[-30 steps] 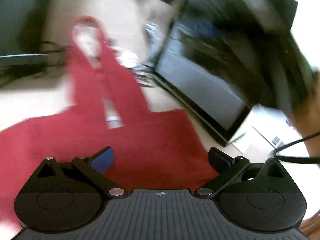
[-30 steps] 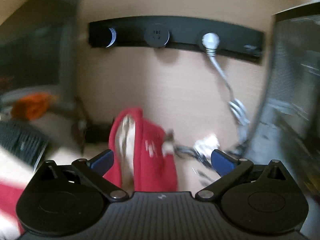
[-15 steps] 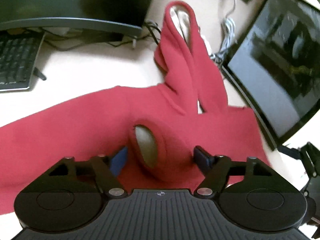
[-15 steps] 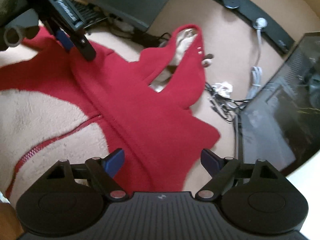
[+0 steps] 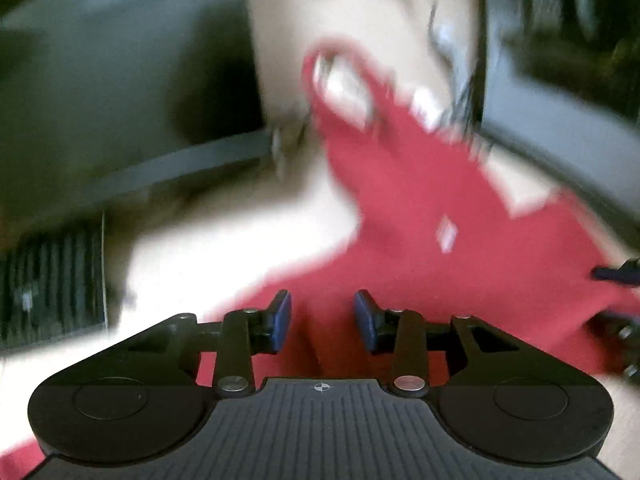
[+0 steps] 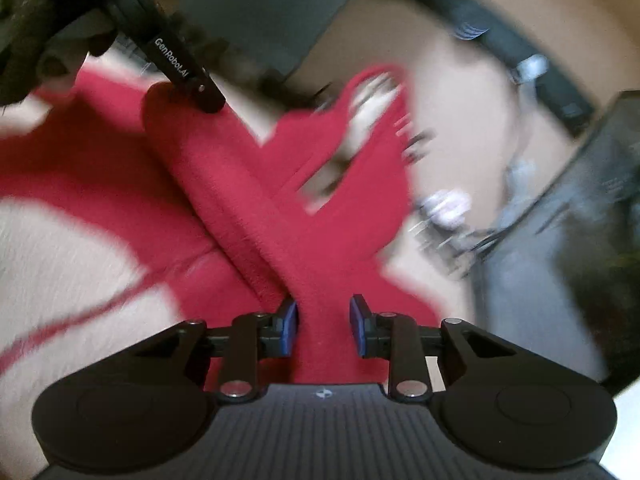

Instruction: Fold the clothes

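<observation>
Now at the gripping step: hoodie [image 6: 248, 216] spread open on the surface [image 5: 240, 236], hood [image 6: 376, 120] at its far end, pale lining up on the near left.

Left tongs [image 5: 323, 318] closing, red cloth between the blue pads [image 5: 280, 320]; too blurred to tell whether pressing yet. Right tongs [image 6: 323, 330] closing on a ridge of red fleece, left pad touching it, right pad a sliver off.

Seen from the right wrist: left tongs' finger on a cuff-like fold on the hoodie's far left, held by a hand [image 6: 44, 48].

Next, probably: finish both pinches, then lift and carry the cloth across the hoodie's body for a fold, both sides rising together, cloth kept taut.

Writing: "GenRobot.AI" along the left tongs' finger [image 6: 176, 64]. Nothing else readable.
</observation>
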`<action>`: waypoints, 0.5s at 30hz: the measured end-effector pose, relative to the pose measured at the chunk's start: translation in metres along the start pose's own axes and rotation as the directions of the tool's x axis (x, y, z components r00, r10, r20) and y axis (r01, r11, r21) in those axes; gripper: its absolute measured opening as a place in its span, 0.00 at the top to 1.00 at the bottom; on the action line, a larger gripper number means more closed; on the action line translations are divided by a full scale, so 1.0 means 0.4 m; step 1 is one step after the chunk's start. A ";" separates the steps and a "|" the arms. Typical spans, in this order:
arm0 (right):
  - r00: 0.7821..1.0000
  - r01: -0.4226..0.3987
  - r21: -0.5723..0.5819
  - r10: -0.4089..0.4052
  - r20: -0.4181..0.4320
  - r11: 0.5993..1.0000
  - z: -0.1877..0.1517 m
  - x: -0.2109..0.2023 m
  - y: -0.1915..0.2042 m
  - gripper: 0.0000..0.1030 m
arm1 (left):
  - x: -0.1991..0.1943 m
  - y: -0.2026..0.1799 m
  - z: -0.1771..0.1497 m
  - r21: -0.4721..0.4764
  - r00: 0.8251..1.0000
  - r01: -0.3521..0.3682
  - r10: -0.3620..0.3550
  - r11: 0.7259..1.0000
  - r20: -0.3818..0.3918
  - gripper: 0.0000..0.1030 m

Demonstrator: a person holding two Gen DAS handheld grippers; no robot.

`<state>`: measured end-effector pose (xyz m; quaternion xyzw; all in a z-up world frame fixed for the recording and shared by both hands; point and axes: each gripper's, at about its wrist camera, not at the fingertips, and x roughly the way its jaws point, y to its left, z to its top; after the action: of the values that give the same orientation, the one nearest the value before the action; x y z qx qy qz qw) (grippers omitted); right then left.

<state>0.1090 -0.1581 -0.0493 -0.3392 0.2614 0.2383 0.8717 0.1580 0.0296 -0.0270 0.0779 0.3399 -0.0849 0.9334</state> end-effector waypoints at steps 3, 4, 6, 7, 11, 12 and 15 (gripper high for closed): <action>0.998 -0.067 0.027 0.067 0.001 0.997 0.001 -0.027 -0.007 0.58 | -0.070 0.088 -0.024 -0.120 1.000 0.018 -0.016 0.993 0.012 0.43; 0.996 -0.085 0.040 0.085 0.003 0.996 0.003 -0.037 -0.015 0.53 | -0.105 0.122 -0.022 -0.156 1.000 0.017 -0.013 0.988 0.028 0.42; 0.995 -0.100 0.096 0.098 0.024 0.990 0.017 -0.071 -0.035 0.47 | -0.185 0.195 -0.036 -0.212 0.997 -0.021 0.035 0.977 0.063 0.26; 0.994 -0.107 0.126 0.103 0.037 0.986 0.025 -0.089 -0.045 0.47 | -0.222 0.230 -0.049 -0.236 0.995 -0.053 0.072 0.970 0.074 0.22; 0.981 -0.176 0.265 0.148 0.122 0.948 0.069 -0.158 -0.073 0.41 | -0.312 0.390 -0.131 -0.338 0.952 -0.287 0.306 0.896 0.003 0.19; 0.975 -0.201 0.291 0.164 0.147 0.935 0.088 -0.167 -0.071 0.39 | -0.318 0.430 -0.155 -0.380 0.941 -0.322 0.336 0.867 -0.031 0.19; 0.953 -0.276 0.308 0.219 0.208 0.910 0.155 -0.178 -0.030 0.35 | -0.324 0.522 -0.216 -0.475 0.926 -0.367 0.364 0.800 -0.102 0.22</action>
<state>0.0811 -0.1384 0.0394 -0.1294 0.2642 0.3272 0.8980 0.0504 0.2640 0.0098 -0.0946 0.3312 0.1847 0.9205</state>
